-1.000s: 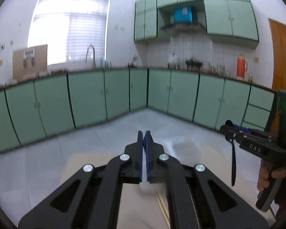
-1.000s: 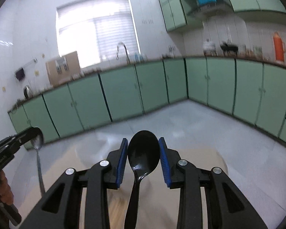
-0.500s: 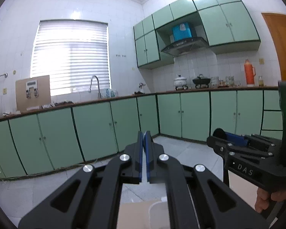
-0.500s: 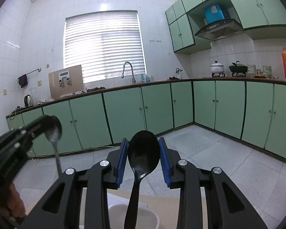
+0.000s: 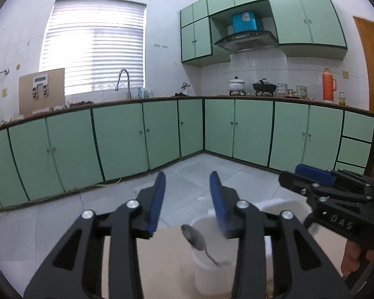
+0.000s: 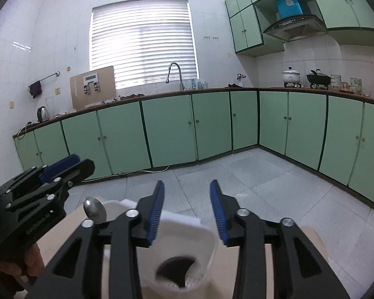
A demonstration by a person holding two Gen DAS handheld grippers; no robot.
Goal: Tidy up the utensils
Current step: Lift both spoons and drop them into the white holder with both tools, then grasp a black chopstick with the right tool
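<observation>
My left gripper [image 5: 188, 201] is open and empty above a white holder compartment [image 5: 212, 271]. A metal spoon [image 5: 195, 238] stands in it, bowl up. My right gripper [image 6: 187, 210] is open and empty above another white compartment [image 6: 207, 239]. The black spoon [image 6: 175, 270] lies inside it, bowl down. The metal spoon [image 6: 95, 209] also shows in the right wrist view, to the left. The right gripper's body [image 5: 331, 191] shows at the right of the left wrist view, and the left gripper's body [image 6: 37, 189] at the left of the right wrist view.
The white holder stands on a light wooden table [image 6: 309, 236]. Beyond the table is a tiled floor [image 5: 192, 177] and green cabinets [image 5: 127, 137] along the walls.
Both grippers have opened and let go of their spoons. The metal spoon now stands in the left compartment and the black spoon has dropped into the right one. Both grippers tilted down a little.
</observation>
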